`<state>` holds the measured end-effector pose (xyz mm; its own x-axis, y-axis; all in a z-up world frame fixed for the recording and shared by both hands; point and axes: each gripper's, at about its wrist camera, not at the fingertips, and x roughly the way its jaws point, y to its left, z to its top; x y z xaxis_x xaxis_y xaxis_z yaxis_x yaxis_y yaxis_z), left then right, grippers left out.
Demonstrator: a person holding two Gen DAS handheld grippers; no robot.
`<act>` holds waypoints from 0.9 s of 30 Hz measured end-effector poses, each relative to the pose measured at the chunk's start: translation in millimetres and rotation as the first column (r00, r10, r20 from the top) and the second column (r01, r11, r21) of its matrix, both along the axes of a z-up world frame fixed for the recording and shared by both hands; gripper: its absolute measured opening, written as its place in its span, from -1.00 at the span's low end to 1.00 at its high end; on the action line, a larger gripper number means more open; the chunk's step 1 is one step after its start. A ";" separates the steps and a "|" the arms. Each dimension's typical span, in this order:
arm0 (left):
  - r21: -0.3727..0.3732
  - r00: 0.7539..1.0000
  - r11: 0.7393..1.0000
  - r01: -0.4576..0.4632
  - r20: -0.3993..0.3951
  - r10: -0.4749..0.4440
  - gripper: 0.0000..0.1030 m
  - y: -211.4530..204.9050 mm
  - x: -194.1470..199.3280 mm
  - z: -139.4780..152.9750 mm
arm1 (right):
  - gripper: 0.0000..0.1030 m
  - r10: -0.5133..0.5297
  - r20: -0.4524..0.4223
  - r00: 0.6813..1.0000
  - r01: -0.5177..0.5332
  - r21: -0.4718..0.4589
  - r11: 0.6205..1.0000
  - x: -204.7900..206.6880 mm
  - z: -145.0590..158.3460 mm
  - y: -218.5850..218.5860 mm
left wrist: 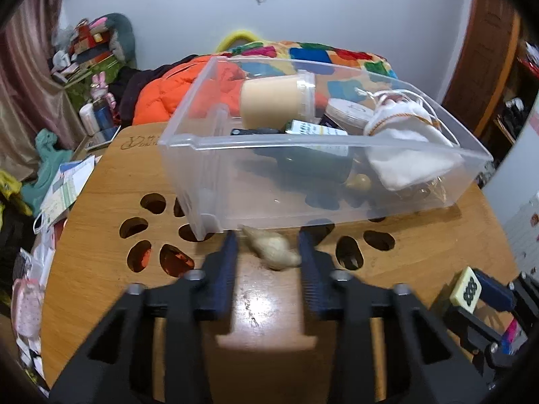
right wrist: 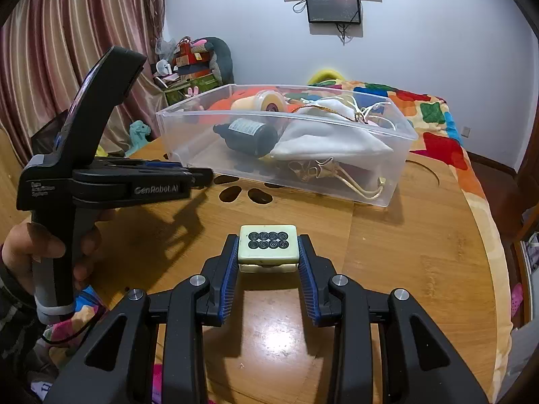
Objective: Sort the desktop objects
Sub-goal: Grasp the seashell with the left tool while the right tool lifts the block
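The left gripper (left wrist: pixel 267 247) points down at the wooden table (left wrist: pixel 421 252) with a pale shell (left wrist: pixel 273 247) lying between its blue pads (left wrist: pixel 227 262); the right-hand pad appears to touch the shell's blunt end, while the other stands just beside its pointed end, so whether the shell is truly clamped I cannot tell. Just past the fingertips stands a clear bin (left wrist: pixel 215 175), its near wall almost touching the shell's tip. Inside the bin lie a cream jar (left wrist: pixel 269 101) on its side, a dark bottle (left wrist: pixel 316 165) and a white pouch (left wrist: pixel 404 165). Off to the right of this gripper, near the table's edge, sits the right gripper (right wrist: pixel 268 252), clenched on a mahjong tile (right wrist: pixel 268 245) that shows eight dark circles on its upper face; the tile is held clear above the tabletop. Ahead of the right gripper the bin stands well apart, and to its left a hand (right wrist: pixel 37 252) grips the handle of the left gripper. Oval holes (left wrist: pixel 134 227) in the table lie left of the left gripper, partly under the bin's corner.
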<state>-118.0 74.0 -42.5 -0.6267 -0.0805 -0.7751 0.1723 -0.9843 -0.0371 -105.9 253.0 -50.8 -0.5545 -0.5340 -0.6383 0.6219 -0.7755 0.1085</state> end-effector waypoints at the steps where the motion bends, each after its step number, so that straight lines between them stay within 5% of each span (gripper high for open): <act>1: 0.008 1.000 1.000 -0.001 -0.002 0.001 -0.41 -1.3 -0.2 0.5 | -0.40 0.000 -0.001 1.000 0.000 0.000 1.000 0.1 0.1 0.3; 27: -0.033 0.996 0.998 0.056 -0.064 -0.058 -0.60 -0.3 39.0 15.0 | -0.40 -0.022 0.000 1.000 0.022 -0.012 1.000 1.7 6.0 2.1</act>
<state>-79.0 73.7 -27.5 -0.6798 -0.0671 -0.7303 0.1145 -0.9933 -0.0154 -104.2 255.0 -44.9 -0.5660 -0.5296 -0.6319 0.6049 -0.7875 0.1181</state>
